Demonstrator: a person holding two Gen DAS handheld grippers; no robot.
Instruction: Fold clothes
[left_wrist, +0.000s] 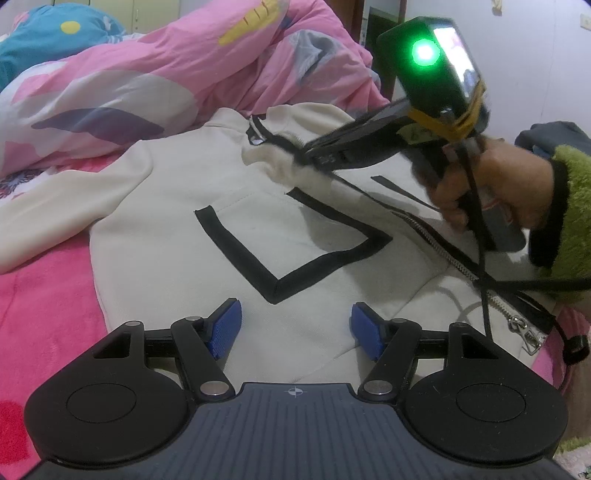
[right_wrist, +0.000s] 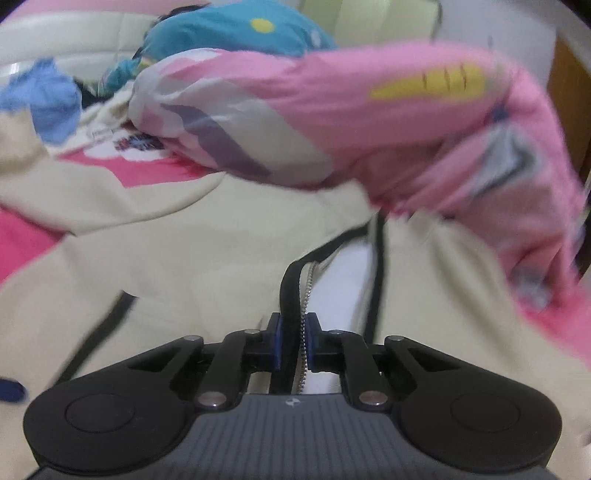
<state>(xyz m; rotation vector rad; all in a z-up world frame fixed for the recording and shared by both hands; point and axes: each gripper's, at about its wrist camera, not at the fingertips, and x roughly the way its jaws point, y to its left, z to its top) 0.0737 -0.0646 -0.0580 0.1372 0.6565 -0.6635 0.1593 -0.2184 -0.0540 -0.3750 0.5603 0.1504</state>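
Observation:
A cream zip-up jacket (left_wrist: 207, 221) with black trim lies spread on the pink bed. My left gripper (left_wrist: 296, 330) hovers over its lower front with blue pads wide apart and nothing between them. In the left wrist view the right gripper (left_wrist: 301, 153) reaches across from the right, held by a hand (left_wrist: 491, 192) in a green fuzzy sleeve, its tips at the jacket's collar area. In the right wrist view my right gripper (right_wrist: 292, 341) is shut on the jacket's black zipper edge (right_wrist: 290, 295), which runs up between the blue pads.
A crumpled pink patterned quilt (left_wrist: 155, 74) lies behind the jacket, with a blue pillow (left_wrist: 51, 40) beyond it. The pink bedsheet (left_wrist: 44, 302) shows on the left. A dark cord (left_wrist: 476, 206) hangs from the right gripper across the jacket's zipper (left_wrist: 469, 273).

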